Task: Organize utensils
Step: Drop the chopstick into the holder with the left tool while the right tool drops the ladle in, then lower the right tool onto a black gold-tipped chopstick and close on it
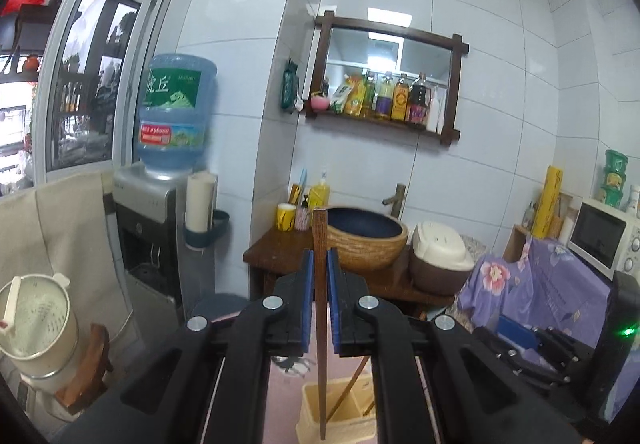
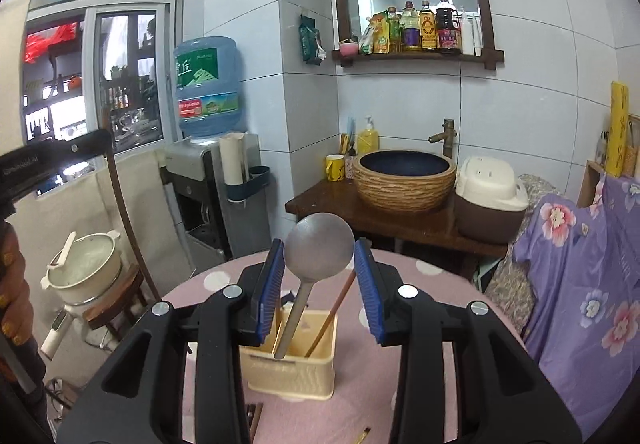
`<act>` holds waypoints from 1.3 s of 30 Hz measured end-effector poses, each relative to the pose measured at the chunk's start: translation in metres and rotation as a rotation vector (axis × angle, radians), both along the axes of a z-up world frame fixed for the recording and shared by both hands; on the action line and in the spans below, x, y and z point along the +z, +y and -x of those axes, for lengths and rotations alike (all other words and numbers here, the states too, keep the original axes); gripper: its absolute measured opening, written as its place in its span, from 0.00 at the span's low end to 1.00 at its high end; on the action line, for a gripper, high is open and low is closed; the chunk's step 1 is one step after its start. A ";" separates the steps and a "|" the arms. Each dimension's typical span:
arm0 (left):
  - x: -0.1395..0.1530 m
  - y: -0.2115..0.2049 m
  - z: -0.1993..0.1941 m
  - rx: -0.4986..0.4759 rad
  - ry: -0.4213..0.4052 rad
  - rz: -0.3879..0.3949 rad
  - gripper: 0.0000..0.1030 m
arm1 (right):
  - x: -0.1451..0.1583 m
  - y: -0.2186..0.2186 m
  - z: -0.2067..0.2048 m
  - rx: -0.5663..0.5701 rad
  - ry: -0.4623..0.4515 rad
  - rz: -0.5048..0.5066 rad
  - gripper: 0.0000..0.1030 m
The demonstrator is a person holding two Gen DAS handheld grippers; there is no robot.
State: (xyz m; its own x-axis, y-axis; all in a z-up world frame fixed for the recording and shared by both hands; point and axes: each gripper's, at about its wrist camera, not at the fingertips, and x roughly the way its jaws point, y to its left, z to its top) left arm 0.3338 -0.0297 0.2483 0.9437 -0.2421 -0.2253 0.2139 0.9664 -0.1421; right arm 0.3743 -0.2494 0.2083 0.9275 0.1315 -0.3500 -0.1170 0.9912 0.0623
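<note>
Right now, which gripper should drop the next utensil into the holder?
Left. The left gripper already clamps a chopstick upright above the holder; the right gripper is open, holding nothing.

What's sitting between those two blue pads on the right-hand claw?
In the right wrist view, the right gripper frames a metal spoon standing in the cream utensil holder. The pads stand apart and don't press it.
</note>
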 end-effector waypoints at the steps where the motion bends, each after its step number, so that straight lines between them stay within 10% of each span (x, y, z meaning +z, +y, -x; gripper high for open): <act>1: 0.000 -0.004 -0.006 0.002 -0.008 0.004 0.08 | -0.001 0.001 -0.006 -0.012 -0.005 0.010 0.36; 14: -0.104 -0.029 -0.054 0.021 0.141 0.018 0.08 | -0.104 0.018 -0.041 -0.043 0.117 0.073 0.36; 28: -0.156 -0.032 -0.069 0.005 0.269 -0.005 0.07 | -0.146 0.022 -0.042 -0.026 0.150 0.076 0.36; 30: -0.156 -0.030 -0.065 0.000 0.264 0.006 0.07 | -0.144 0.020 -0.037 -0.020 0.135 0.065 0.49; 33: -0.154 -0.024 -0.052 -0.022 0.263 0.020 0.28 | -0.140 0.017 -0.018 -0.018 0.093 0.073 0.60; 35: -0.155 -0.016 -0.038 -0.035 0.258 0.043 0.61 | -0.140 0.019 -0.003 0.009 0.084 0.093 0.61; 39: -0.166 -0.003 -0.011 -0.037 0.297 0.031 0.74 | -0.158 0.025 0.027 0.183 0.187 0.073 0.66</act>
